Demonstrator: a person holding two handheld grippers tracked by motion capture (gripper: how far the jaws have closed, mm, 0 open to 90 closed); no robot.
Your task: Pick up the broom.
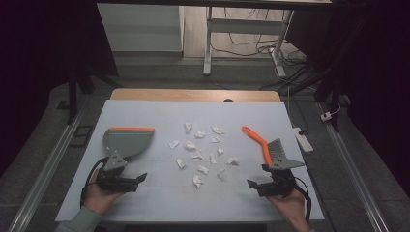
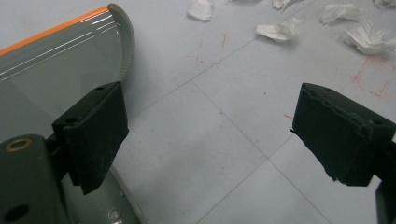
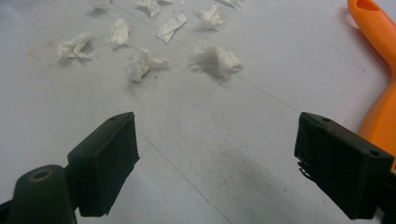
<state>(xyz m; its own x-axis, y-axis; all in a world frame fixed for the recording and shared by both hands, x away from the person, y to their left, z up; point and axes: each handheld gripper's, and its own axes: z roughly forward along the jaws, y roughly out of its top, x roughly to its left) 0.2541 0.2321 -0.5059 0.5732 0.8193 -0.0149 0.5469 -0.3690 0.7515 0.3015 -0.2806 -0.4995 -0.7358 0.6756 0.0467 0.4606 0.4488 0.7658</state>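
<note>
A grey dustpan [image 1: 126,140] with an orange lip lies at the left of the white table top [image 1: 145,111]. An orange-handled brush [image 1: 263,145] with grey bristles lies at the right. Several crumpled white paper scraps [image 1: 200,147] are scattered between them. My left gripper [image 1: 137,182] rests just in front of the dustpan, open and holding nothing. In the left gripper view the dustpan [image 2: 56,60] sits behind the left jaw and paper scraps [image 2: 280,30] lie ahead. My right gripper [image 1: 255,187] is open in front of the brush. Its own view has the brush handle [image 3: 380,28] at the right and scraps [image 3: 215,58] ahead.
A white power strip [image 1: 302,139] lies on the floor past the table's right edge. Metal rails run along the floor on both sides. A desk frame [image 1: 208,43] and loose cables stand beyond the far edge. Bare table surface lies between the two grippers.
</note>
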